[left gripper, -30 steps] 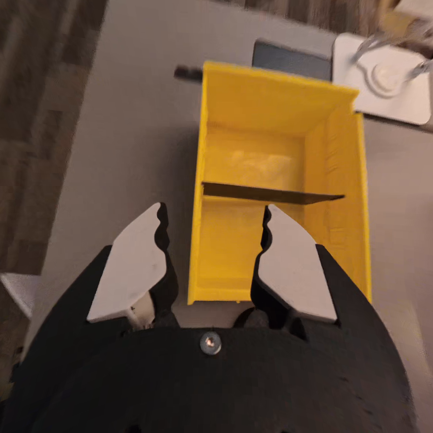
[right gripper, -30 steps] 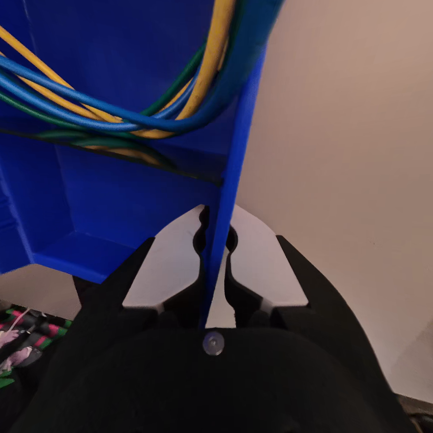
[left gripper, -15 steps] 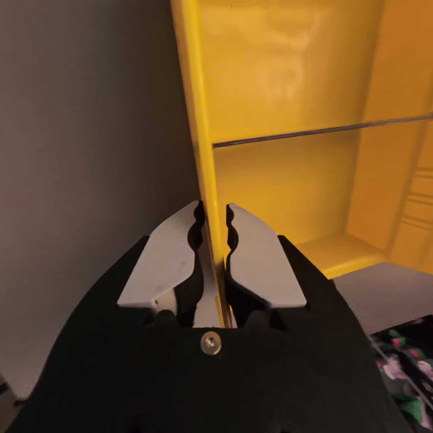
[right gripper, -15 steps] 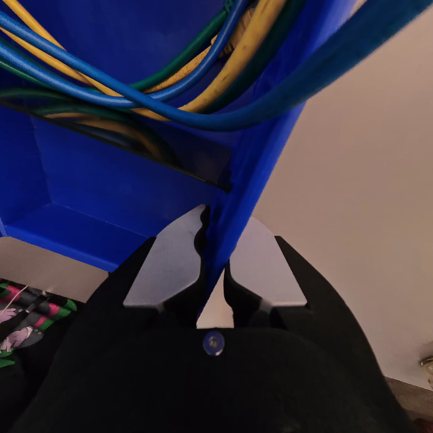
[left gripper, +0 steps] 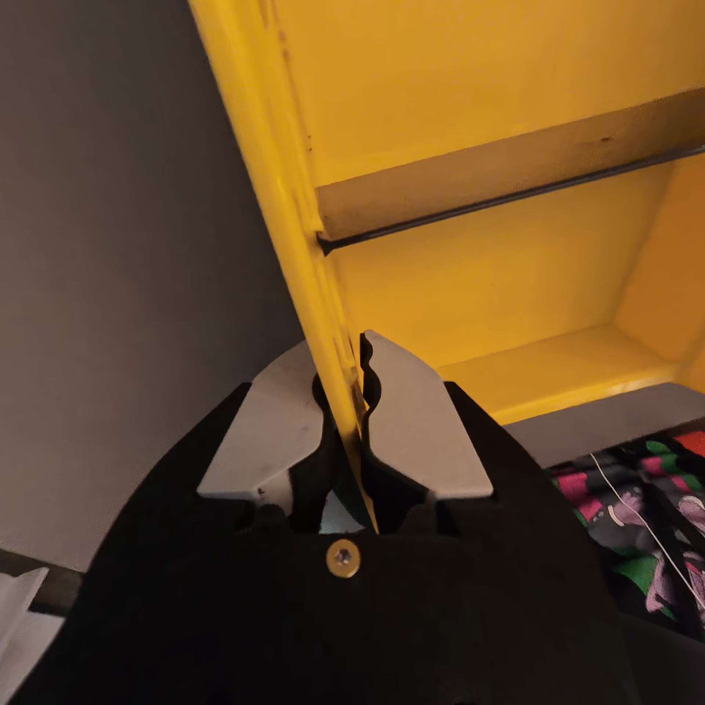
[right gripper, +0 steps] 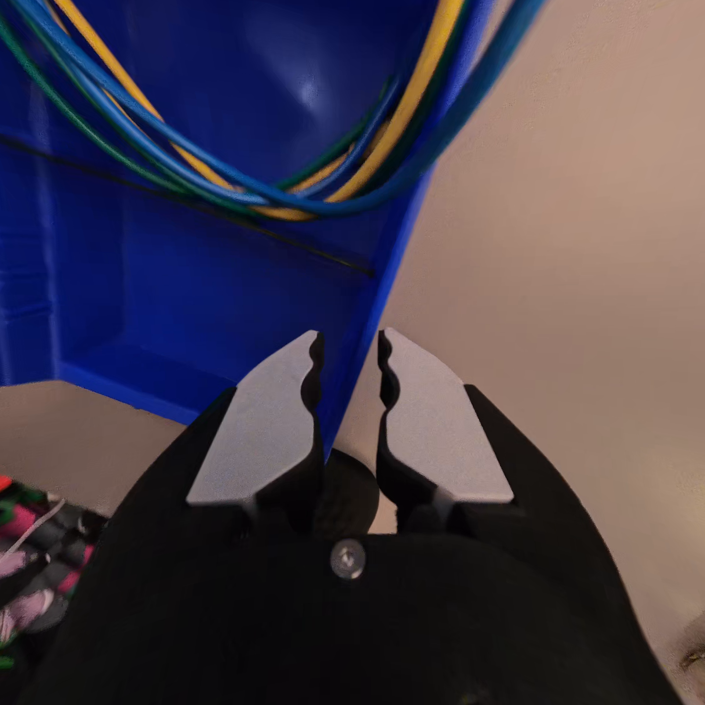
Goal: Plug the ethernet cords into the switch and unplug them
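Observation:
In the left wrist view my left gripper [left gripper: 339,366] is shut on the left side wall of an empty yellow bin [left gripper: 477,297], which has a thin dark divider across it. In the right wrist view my right gripper [right gripper: 349,339] is open, its jaws standing a little apart on either side of the right wall of a blue bin [right gripper: 213,305]. Blue, yellow and green ethernet cords [right gripper: 290,198] lie looped in the blue bin's far compartment. The switch is not in view.
Both bins rest on a plain tabletop [right gripper: 553,267]. Patterned fabric, a person's clothing, shows past the table's near edge in the left wrist view [left gripper: 648,496] and in the right wrist view [right gripper: 34,541]. A white object [left gripper: 19,625] lies at the lower left. My right fingertips sit around 50 centimeters from my left ones.
My left gripper came down from above the yellow bin and closed on its left wall. My right gripper, shut on the blue bin's right wall before, has opened.

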`<state>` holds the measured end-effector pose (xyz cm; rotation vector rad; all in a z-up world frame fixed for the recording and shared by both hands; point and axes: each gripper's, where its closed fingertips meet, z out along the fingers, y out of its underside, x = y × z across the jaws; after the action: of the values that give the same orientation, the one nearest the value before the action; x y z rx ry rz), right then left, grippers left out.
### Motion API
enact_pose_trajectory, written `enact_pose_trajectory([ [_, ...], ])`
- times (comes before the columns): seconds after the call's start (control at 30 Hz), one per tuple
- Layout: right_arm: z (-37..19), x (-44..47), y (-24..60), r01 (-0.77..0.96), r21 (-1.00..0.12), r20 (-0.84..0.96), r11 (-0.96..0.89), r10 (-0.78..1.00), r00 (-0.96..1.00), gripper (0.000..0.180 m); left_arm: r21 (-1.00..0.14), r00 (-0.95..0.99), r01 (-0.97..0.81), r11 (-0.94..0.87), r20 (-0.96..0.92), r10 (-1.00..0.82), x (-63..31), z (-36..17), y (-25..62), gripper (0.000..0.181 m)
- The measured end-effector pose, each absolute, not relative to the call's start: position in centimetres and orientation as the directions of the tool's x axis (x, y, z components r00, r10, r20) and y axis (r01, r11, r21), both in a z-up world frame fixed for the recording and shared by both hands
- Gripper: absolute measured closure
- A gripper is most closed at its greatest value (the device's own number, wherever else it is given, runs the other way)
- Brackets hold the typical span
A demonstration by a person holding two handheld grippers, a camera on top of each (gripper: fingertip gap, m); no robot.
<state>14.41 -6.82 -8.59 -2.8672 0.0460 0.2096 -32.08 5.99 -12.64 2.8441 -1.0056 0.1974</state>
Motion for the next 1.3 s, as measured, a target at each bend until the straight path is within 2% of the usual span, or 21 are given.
enact_pose_trajectory([
  [0.03,-6.2,14.6,-6.6,-0.080,-0.349,-0.121,-0.934,-0.040,0.992,0.149,0.079,0.758,-0.647,-0.758,0.175,-0.629,-31.7,-12.6,5.4,0.172],
  [0.1,0.3,13.1,-5.2,-0.055,-0.615,-0.070,-0.787,-0.015,0.997,0.148,0.108,0.734,-0.675,-0.730,0.198,-0.649,-31.3,-12.3,4.2,0.171],
  [0.17,7.7,6.3,-3.6,0.049,-0.882,-0.070,-0.469,0.233,0.970,0.141,0.096,0.715,-0.694,-0.714,0.207,-0.667,-31.0,-11.7,3.7,0.170],
  [0.23,11.6,-3.0,-4.7,0.055,-0.984,-0.047,-0.172,0.538,0.842,0.132,0.041,0.706,-0.697,-0.716,0.215,-0.675,-30.9,-10.7,3.9,0.170],
  [0.27,11.0,-6.8,-5.0,0.050,-0.980,-0.082,-0.190,0.626,0.776,0.127,0.000,0.703,-0.693,-0.721,0.225,-0.675,-30.9,-10.0,4.1,0.170],
  [0.33,6.7,-11.9,-4.5,0.119,-0.909,-0.200,-0.399,0.669,0.716,0.120,-0.088,0.698,-0.676,-0.731,0.239,-0.675,-31.3,-8.5,4.4,0.165],
  [0.43,-0.1,-12.7,-1.4,0.250,-0.756,-0.168,-0.606,0.547,0.820,0.125,-0.254,0.694,-0.625,-0.738,0.253,-0.674,-32.0,-5.5,5.1,0.159],
  [0.53,-4.8,-12.2,-0.8,0.260,-0.573,-0.204,-0.777,0.442,0.874,0.127,-0.482,0.685,-0.532,-0.696,0.237,-0.688,-32.8,-1.5,6.7,0.158],
  [0.6,-7.0,-12.3,-1.2,0.252,-0.446,-0.221,-0.859,0.378,0.899,0.125,-0.671,0.683,-0.428,-0.605,0.198,-0.703,-33.2,2.4,8.5,0.154],
  [0.67,-7.7,-13.4,-1.3,0.204,-0.378,-0.270,-0.903,0.318,0.909,0.127,-0.840,0.668,-0.282,-0.463,0.174,-0.724,-33.4,6.9,9.7,0.153],
  [0.73,-8.2,-13.7,-0.6,0.168,-0.339,-0.243,-0.925,0.259,0.935,0.126,-0.939,0.622,-0.154,-0.308,0.150,-0.769,-33.3,10.5,9.6,0.153],
  [0.83,-9.2,-13.3,0.6,0.134,-0.310,-0.189,-0.941,0.199,0.962,0.132,-0.994,0.538,-0.058,-0.087,0.042,-0.842,-32.6,13.2,8.0,0.153],
  [0.9,-9.8,-13.1,1.6,0.099,-0.310,-0.173,-0.946,0.158,0.972,0.135,-0.998,0.558,-0.036,0.047,-0.059,-0.828,-32.4,14.1,7.8,0.155],
  [0.97,-10.3,-12.8,2.6,0.100,-0.329,-0.153,-0.939,0.157,0.976,0.144,-0.989,0.620,-0.077,0.125,-0.145,-0.771,-32.6,14.3,8.5,0.158],
  [1.17,-13.8,-13.9,1.7,0.053,-0.175,-0.221,-0.983,0.092,0.971,0.142,-0.935,0.798,-0.122,0.332,-0.291,-0.527,-34.4,16.8,10.1,0.174],
  [1.3,-14.6,-14.3,1.4,0.069,-0.088,-0.284,-0.994,0.091,0.954,0.151,-0.877,0.842,-0.213,0.432,-0.388,-0.374,-34.4,17.7,10.0,0.181],
])
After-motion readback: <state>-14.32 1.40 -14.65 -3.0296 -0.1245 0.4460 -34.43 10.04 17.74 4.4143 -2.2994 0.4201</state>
